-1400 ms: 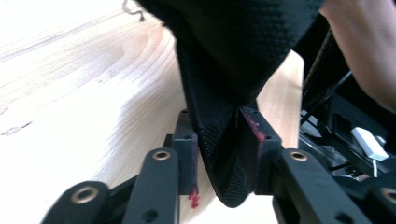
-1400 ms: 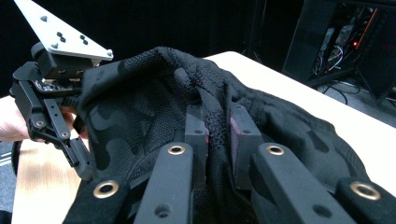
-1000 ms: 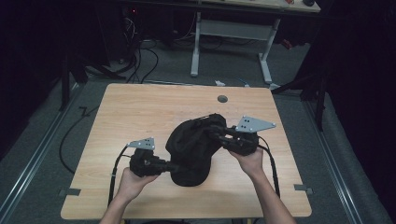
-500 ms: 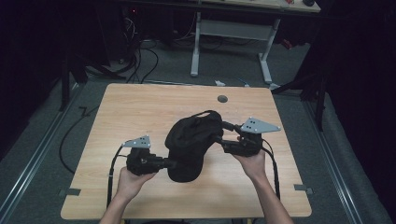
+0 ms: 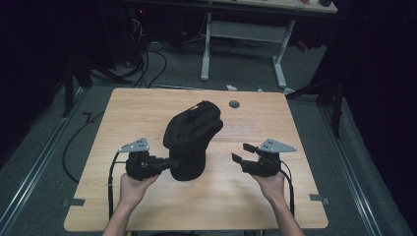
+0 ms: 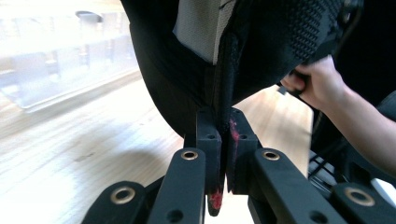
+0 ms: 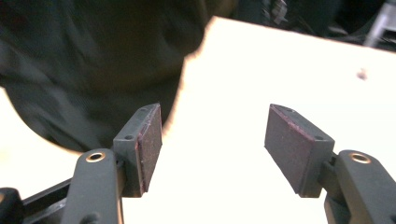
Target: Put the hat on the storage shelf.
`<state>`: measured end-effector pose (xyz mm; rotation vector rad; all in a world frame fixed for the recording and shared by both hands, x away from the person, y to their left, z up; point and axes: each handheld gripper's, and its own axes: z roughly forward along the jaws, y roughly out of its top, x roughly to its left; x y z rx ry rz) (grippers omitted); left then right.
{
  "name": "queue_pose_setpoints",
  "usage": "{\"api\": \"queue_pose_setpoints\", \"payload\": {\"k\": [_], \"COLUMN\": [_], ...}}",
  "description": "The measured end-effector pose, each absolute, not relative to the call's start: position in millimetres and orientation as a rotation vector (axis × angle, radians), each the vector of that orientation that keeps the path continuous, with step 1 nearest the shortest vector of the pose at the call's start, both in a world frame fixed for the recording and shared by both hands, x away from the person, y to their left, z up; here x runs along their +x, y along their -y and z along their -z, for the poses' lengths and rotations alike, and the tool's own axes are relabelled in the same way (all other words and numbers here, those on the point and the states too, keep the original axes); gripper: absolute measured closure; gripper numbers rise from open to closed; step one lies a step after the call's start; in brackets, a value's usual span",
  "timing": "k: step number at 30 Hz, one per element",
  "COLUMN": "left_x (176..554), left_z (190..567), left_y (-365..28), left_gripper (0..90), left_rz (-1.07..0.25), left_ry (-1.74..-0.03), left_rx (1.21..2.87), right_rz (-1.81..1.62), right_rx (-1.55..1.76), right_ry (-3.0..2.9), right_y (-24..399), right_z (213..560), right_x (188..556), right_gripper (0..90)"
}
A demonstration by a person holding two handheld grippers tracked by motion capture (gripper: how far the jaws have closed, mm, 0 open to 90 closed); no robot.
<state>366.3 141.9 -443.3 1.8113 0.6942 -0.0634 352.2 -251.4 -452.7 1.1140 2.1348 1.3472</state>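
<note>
Grippers part ways over a black baseball cap [image 5: 189, 140] at mid-table: my left gripper [image 5: 169, 163] pinches its near edge, apparently to anchor it. My right gripper [image 5: 242, 153], jaws just opened with nothing between them, hangs just beside the cap.

Light wooden table [image 5: 147, 118]; black cap [image 5: 189, 135] on middle, small grey disc [image 5: 234, 103] near far edge.

The right hand-held gripper [image 7: 212, 147] has just been opening, and its two dark pads [image 7: 149, 144] now stand wide apart with nothing between them. Beyond them lies the pale bench [image 7: 280, 70]. A blurred black cap [image 7: 93, 60] fills the upper left, behind the left-hand pad.
</note>
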Motion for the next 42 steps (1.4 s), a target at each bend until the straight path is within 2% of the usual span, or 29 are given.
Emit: {"api": "queue_pose_setpoints", "payload": {"k": [5,14,29,42], "left_x": [368.1,373.1,383.7,406.7], "left_z": [440.9,438.5,430.2,406.1], "left_y": [-143.3,-141.8,-146.9,-147.3], "left_gripper": [86.2,86.2,86.2,86.2], "left_rz": [0.011,-0.036,-0.122,-0.223], "left_ry": [-0.717,-0.74,-0.801,-0.835], "left_rx": [1.821,1.824,1.788,1.733], "right_rz": [-1.187,-0.937,-0.871,-0.867], "right_rx": [1.227,1.408,1.451,1.451], "right_ry": [-2.144,-2.072,-2.057,-2.056], "right_y": [259.4,273.2,273.8,272.7], "right_z": [490.0,523.1,531.1,531.1], "right_x": [347.9,345.9,344.5,344.0], "right_gripper": [36.8,37.6,36.1,35.3]}}
